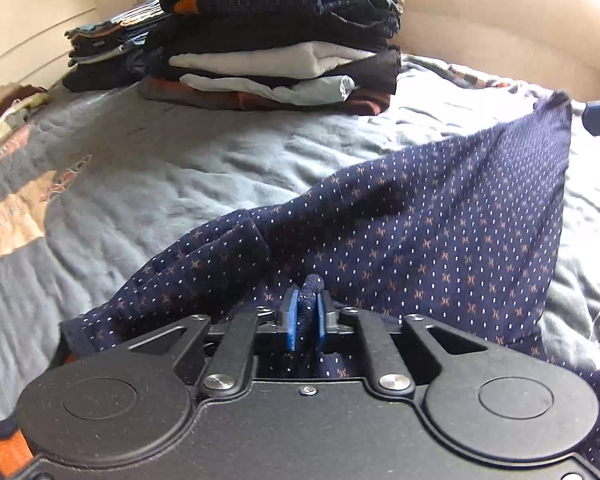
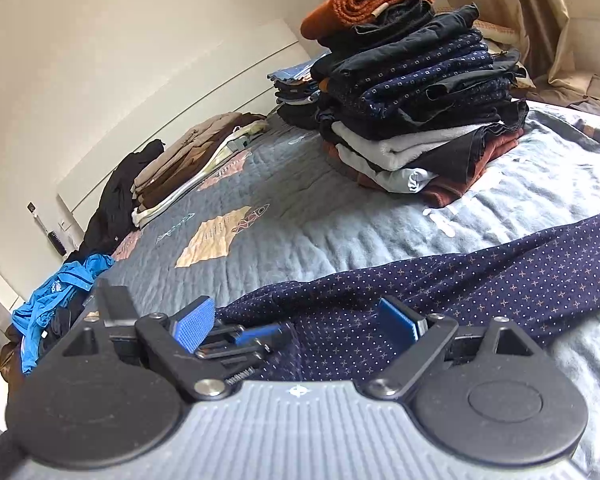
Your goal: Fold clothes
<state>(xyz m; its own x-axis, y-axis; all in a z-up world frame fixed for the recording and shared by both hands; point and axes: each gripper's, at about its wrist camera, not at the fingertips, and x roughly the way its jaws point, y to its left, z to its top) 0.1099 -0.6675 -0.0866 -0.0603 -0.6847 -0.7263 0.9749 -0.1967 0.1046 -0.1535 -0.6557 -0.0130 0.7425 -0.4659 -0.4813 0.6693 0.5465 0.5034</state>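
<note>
A navy shirt with small white dots and orange crosses (image 1: 440, 232) lies spread on the grey-blue quilt (image 1: 180, 168). My left gripper (image 1: 304, 304) is shut on a bunched fold of its near edge, which sticks up between the blue pads. The shirt's far corner (image 1: 560, 100) stands raised beside a blue piece at the right edge. In the right wrist view the same shirt (image 2: 460, 280) stretches to the right. My right gripper (image 2: 296, 316) is open wide just above it, with cloth below the pads and none pinched.
A tall stack of folded clothes (image 1: 284, 40) (image 2: 412, 92) stands at the far side, with a lower stack (image 2: 296, 88) behind it. Brown and beige clothes (image 2: 188, 160), a black garment (image 2: 120, 196) and a bright blue one (image 2: 60, 300) lie along the left edge.
</note>
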